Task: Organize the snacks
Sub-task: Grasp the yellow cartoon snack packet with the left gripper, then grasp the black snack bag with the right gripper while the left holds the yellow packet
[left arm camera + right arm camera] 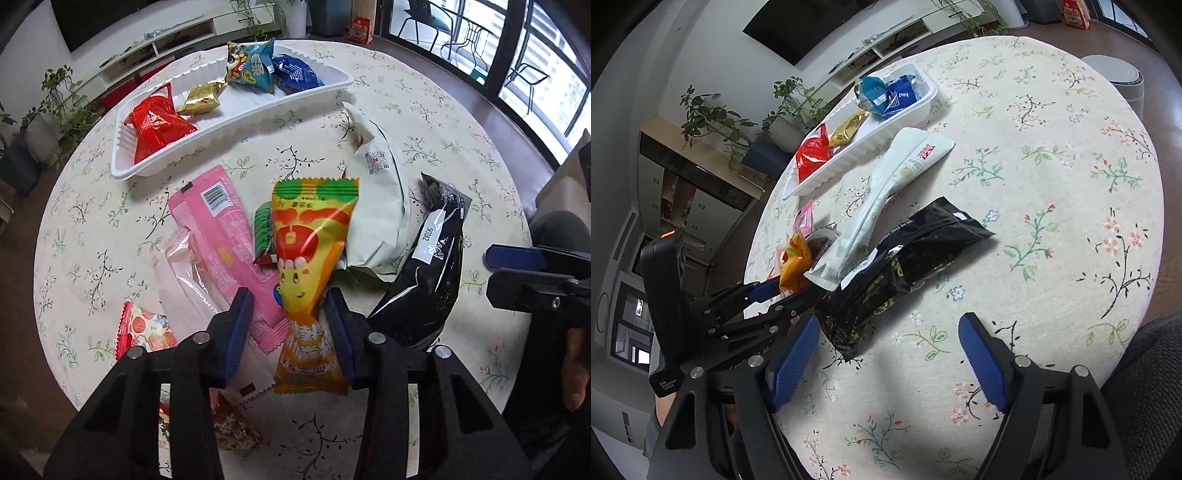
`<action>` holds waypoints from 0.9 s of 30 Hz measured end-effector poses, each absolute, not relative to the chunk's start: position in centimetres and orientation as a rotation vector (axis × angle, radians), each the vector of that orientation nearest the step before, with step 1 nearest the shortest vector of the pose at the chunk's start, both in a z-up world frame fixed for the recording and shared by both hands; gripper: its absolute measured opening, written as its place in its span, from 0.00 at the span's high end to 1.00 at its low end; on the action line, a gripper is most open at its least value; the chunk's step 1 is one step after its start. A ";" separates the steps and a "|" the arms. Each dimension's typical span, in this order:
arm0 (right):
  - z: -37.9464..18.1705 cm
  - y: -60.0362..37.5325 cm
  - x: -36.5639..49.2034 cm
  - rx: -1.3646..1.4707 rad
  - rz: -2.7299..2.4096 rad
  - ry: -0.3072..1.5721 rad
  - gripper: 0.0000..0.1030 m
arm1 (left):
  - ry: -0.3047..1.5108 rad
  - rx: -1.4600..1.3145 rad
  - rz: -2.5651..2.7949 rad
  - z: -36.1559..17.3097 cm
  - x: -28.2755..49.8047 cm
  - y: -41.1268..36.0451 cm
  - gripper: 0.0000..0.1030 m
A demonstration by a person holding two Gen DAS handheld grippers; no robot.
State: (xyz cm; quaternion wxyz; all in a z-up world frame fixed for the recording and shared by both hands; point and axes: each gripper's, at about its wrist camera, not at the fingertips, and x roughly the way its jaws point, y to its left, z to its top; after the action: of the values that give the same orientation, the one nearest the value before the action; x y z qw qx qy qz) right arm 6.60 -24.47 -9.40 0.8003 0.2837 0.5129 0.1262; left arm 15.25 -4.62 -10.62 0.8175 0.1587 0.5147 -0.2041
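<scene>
between the blue pads of the left gripper (pixel 289 314) sits a yellow snack packet (pixel 308 254), and both pads press on its narrow lower part, so this gripper is closed on it. the packet lies over the other snacks in the pile: a pink packet (pixel 221 229) just to its left, a green packet (pixel 263 230) partly under it, a pale white pouch (pixel 376 206) and a black bag (pixel 432 273) to its right. a small packet with orange fruit print (pixel 147 328) lies near the table edge.

the right gripper (pixel 888 354) hovers over bare cloth with its jaws wide apart and nothing between them. the black bag is just beyond its left finger.

farther away stands a white tray (pixel 236 110), which holds a red packet (pixel 157 123), a gold packet (pixel 201 98), a light blue packet (pixel 251 68) and a dark blue packet (pixel 297 72), lined along its length.

everything rests on a round table (pixel 1052 177) covered by a cream cloth with small flower and branch prints. around it the floor is dark. behind the tray are a low white cabinet (pixel 147 51), a dark screen (pixel 122 18) on the wall and green plants (pixel 62 107). at the right side are large windows with black frames (pixel 517 55).
</scene>
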 end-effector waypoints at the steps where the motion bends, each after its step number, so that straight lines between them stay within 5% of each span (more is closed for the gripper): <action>1: -9.4 -24.6 6.6 0.608 0.267 1.099 0.21 | 1.093 0.352 -0.434 -10.6 15.2 -4.7 0.73; 2: -9.4 -24.7 6.6 0.611 0.264 1.098 0.21 | 1.094 0.358 -0.435 -10.7 15.1 -4.7 0.84; 27: -9.3 -22.4 9.1 0.549 0.167 1.153 0.21 | 1.016 -0.047 -0.596 -8.4 9.8 1.8 0.87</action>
State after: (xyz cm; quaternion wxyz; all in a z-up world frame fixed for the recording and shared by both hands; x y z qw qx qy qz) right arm 9.06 -22.37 -9.27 0.7997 0.2558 0.5376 0.0779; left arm 9.78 1.85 -8.35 0.8314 -0.0221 0.4790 -0.2808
